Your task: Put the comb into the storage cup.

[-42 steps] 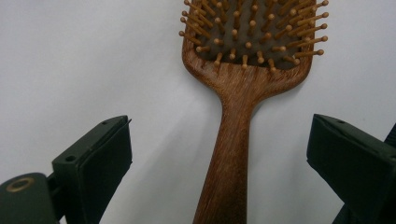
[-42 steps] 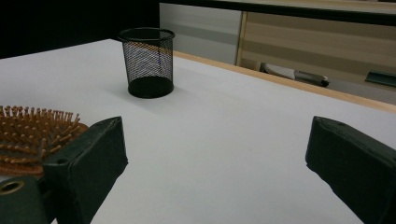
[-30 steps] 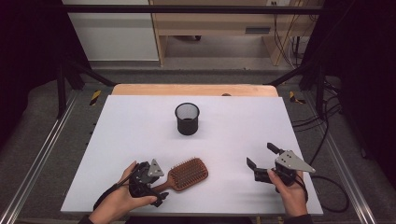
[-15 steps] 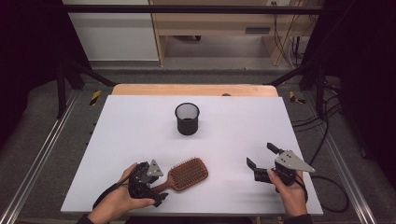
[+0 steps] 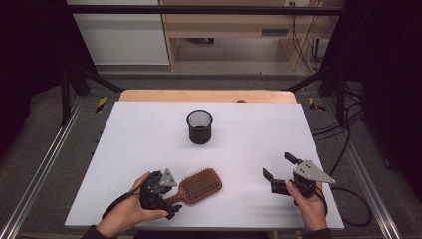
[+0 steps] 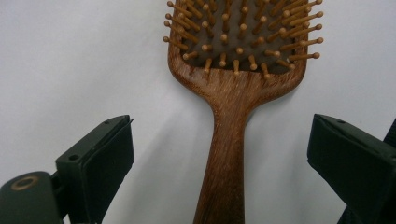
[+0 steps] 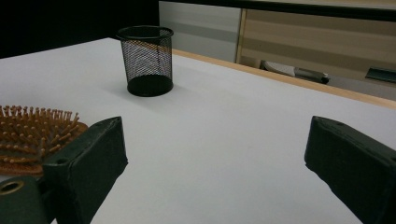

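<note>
Work surface: a white rectangular table top [image 5: 139, 149] with a light wooden strip along its far edge.

Hairbrush: a brown wooden paddle hairbrush [image 5: 199, 185] with pale wooden bristle pins lies flat, bristles up, near the front edge of the table, left of centre. Its handle points toward the person's left hand; its head points toward the table's middle.

Left gripper: the black two-jaw left gripper [image 6: 219, 158], held in the person's left hand [image 5: 130, 211], is released. Its jaws stand wide apart on either side of the brush handle. The left gripper view shows white table between each jaw and the handle, so neither jaw touches the wood.

Right gripper: the black two-jaw right gripper [image 5: 280, 167], held in the person's right hand [image 5: 308, 204], is also released, jaws spread, holding nothing. It sits at the front right of the table, well apart from the hairbrush.

Cup: a black wire-mesh cylindrical cup [image 5: 199, 126] stands upright near the table's centre, beyond the hairbrush and apart from both grippers.
</note>
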Tool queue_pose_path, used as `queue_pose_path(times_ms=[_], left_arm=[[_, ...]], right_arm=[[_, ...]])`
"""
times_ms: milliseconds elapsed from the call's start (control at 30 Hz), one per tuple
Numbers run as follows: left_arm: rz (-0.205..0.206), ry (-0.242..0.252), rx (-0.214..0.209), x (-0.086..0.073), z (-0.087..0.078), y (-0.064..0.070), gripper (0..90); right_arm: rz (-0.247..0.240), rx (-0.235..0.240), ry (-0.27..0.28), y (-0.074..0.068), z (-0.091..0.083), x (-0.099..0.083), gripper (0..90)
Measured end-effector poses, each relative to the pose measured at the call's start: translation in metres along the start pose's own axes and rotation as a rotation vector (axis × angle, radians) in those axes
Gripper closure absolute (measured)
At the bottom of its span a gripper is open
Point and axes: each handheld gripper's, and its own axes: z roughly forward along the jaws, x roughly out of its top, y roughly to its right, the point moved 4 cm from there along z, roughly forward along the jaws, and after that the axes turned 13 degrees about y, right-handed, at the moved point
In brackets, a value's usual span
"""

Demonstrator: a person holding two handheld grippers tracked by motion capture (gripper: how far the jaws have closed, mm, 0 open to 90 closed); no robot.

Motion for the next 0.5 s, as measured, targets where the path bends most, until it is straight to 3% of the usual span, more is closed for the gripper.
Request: queue_pose_path(times_ms=[300,500], left_arm=[[-0.002,0.000,-0.004,0.0022,-0.0001,-0.0035,8.1],[0.003,-0.015,-0.021,0.0040,0.0018,-0.0033,13.9]], right_arm=[[-0.003,0.001,-0.002,-0.0006,0.0003,0.0000,5.4],[-0.003,0.002,-0.003,-0.0005,0.0005,-0.0001,5.4]])
